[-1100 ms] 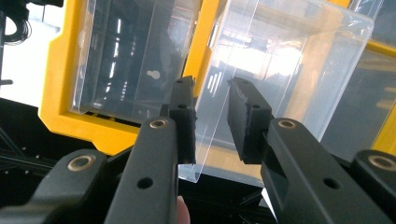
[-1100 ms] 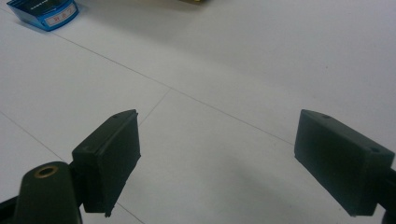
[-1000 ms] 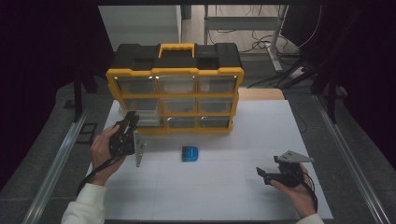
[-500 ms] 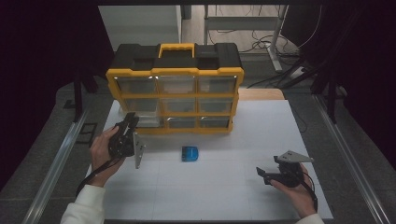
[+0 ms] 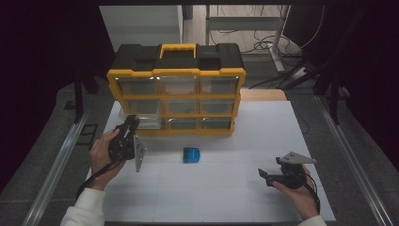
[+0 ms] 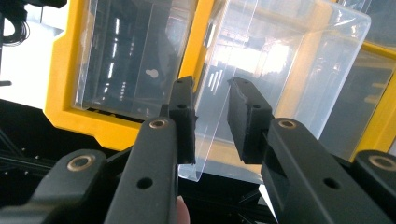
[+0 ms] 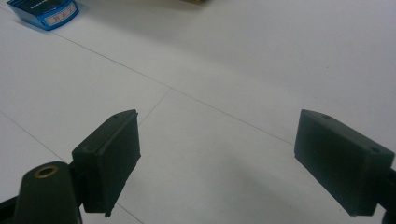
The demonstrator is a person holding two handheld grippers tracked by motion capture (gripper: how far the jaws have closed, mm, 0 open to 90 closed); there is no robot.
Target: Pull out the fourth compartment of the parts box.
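Observation:
A yellow-and-black organizer point(image 5: 176, 70) with clear drawers stands at the back of the white table point(image 5: 226, 197). Its bottom-left clear drawer point(image 5: 143, 122) sticks out a little. My left gripper point(image 5: 130, 123) is at that drawer. In the left gripper view my left gripper point(image 6: 210, 121) has the clear drawer's point(image 6: 289, 70) front lip between its pads, the jaws narrow and closed on it. A small blue box point(image 5: 191, 155) lies flat in front of the organizer. My right gripper point(image 5: 269, 168) hovers low at the right front, open and empty point(image 7: 217, 158). The blue box point(image 7: 44, 13) lies far off at the upper left of its view.
Metal rails run along both sides of the table. A wooden board edge point(image 5: 263, 95) shows behind the organizer at the right. Cables and a desk frame lie on the floor beyond.

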